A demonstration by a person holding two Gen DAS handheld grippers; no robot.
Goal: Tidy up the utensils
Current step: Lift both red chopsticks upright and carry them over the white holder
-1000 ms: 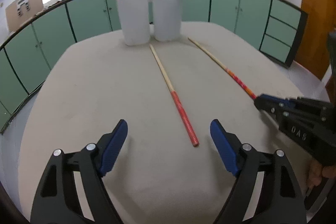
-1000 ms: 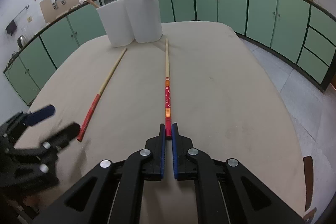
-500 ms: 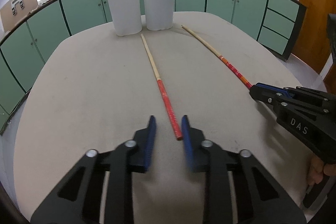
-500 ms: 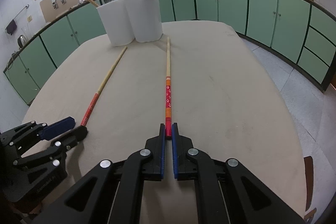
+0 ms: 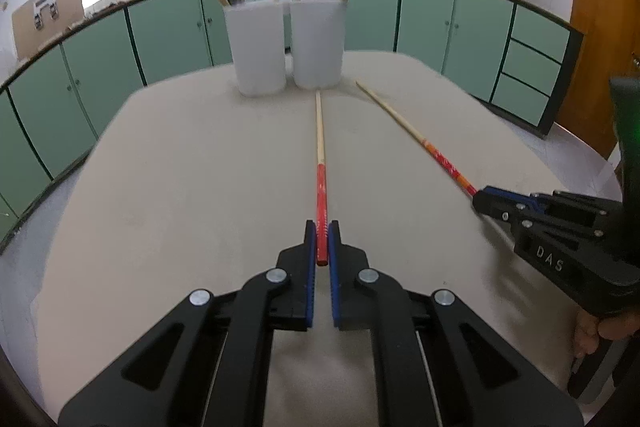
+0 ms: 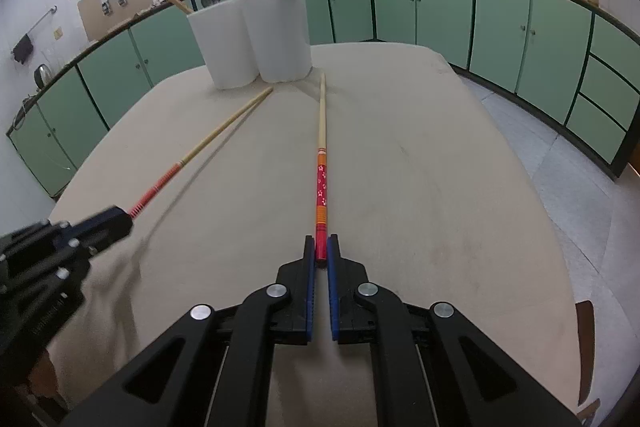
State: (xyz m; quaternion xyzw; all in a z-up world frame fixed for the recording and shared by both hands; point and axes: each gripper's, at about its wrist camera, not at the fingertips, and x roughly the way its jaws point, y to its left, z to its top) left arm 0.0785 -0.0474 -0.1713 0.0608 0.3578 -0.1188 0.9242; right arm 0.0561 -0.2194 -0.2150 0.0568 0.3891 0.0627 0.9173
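Between the blue pads of the left gripper point(image 5: 321, 241), the red end of a chopstick point(image 5: 320, 163) is sitting, clamped from both sides; the fingers point(image 5: 309, 251) are standing nearly closed, with only the stick's width between them. This red-handled chopstick is running straight forward from the fingers, its red painted section giving way to a pale bamboo shaft, its tip pointing toward the foot of the right white holder point(image 5: 317, 43). In the right wrist view the same stick point(image 6: 212, 141) is appearing raised off the bench point(image 5: 192, 163), casting a separate shadow line beside it.

Between the pads of the right gripper point(image 6: 321, 250), the butt of a second chopstick point(image 6: 321, 163) is being gripped likewise, fingers point(image 6: 309, 263) pressing in on it. This patterned chopstick is showing a red end, orange bands, a red panel with small pale flowers, then plain bamboo, its tip reaching near the right holder point(image 6: 280, 35).

Farther out, two white holders are standing side by side and touching at the far end of the beige bench: the left white holder point(image 5: 256, 51) is carrying plain bamboo sticks, the right one dark and red sticks. Green cabinets point(image 5: 440, 19) are lining the room behind.
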